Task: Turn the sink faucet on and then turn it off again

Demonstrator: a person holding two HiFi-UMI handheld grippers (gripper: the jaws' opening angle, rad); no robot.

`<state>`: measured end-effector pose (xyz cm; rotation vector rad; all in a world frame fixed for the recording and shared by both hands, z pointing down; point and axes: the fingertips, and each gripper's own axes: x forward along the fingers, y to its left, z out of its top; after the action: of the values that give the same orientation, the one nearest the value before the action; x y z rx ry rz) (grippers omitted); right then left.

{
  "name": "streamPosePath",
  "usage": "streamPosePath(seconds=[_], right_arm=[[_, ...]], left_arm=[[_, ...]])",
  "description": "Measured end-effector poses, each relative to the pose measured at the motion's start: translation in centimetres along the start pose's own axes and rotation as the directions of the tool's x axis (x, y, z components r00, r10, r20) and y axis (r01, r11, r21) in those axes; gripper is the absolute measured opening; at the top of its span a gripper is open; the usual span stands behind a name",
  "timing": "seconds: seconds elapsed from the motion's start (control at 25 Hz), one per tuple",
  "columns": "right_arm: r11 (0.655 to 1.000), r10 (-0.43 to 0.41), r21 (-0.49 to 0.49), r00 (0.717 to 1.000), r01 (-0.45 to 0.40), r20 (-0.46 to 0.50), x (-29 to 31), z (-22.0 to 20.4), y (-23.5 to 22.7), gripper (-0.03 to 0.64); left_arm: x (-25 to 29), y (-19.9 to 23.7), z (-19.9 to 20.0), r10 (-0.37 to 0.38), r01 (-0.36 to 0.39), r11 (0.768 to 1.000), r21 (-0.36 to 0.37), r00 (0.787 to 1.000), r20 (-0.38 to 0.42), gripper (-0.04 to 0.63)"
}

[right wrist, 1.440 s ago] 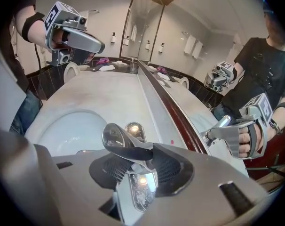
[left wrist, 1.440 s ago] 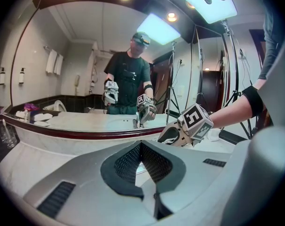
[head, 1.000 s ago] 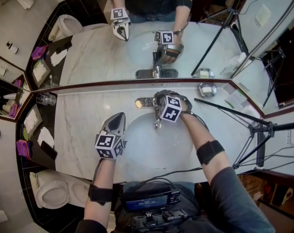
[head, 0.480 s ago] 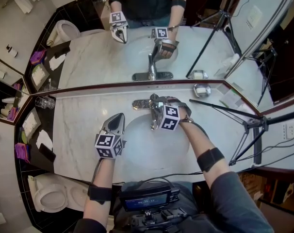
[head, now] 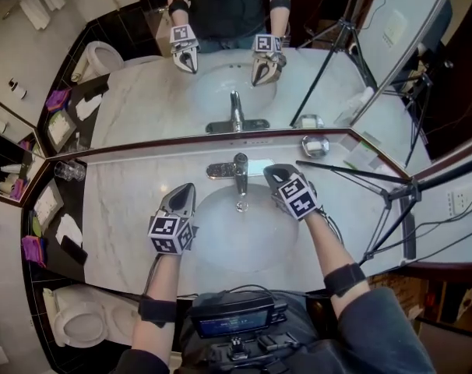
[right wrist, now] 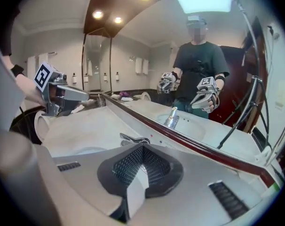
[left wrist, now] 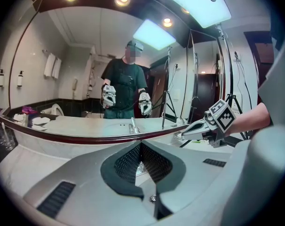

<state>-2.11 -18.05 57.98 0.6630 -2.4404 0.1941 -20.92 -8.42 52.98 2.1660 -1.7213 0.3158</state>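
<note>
Off the faucet (head: 240, 179) now, right gripper (head: 272, 171) just clenched its fingers (right wrist: 128, 166) on nothing; left gripper (head: 185, 190) clenched, empty. Chrome lever (head: 240, 160) looks stiff, slick: I'd take its end.

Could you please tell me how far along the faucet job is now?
Done, probably: no stream shows below the faucet, and neither gripper touches it. In hand: nothing; the right gripper sits beside it, jaws just closed empty; the left gripper is shut by the sink. Left: possibly nothing.
</note>
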Motion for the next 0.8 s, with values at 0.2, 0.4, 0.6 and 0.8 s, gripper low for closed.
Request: streamPosePath(seconds=[0.2,0.4,0.6,0.8], right_arm=[[0.969,-0.061,0.246,0.991,0.030,0.121,-4.1,-1.8,-1.6,0.009],[0.928,-0.136,0.368,0.971,0.056,0.194,-7.8,-2.8,-1.9,0.009],[0.901,-0.166,0.430,0.965,0.065,0.202,-9.3,-4.5,-1.6,0.009],[0.905,-0.165,0.420,0.966,0.068,0.198,-9.4,-4.9,-1.4,0.009]], left_arm=[[-0.2,-0.5,-0.2,-0.003,0.003,1.000,-0.012,1.000,0.001,-0.014],[-0.5,-0.7,-0.2,-0.011,0.012,1.000,-0.018,1.000,0.008,-0.014],[-1.1,-1.2,-0.2,-0.023,0.023,1.000,-0.013,1.000,0.014,-0.015],[-1.3,-1.6,0.0,-0.025,0.025,0.999,0.024,1.000,0.009,-0.014]])
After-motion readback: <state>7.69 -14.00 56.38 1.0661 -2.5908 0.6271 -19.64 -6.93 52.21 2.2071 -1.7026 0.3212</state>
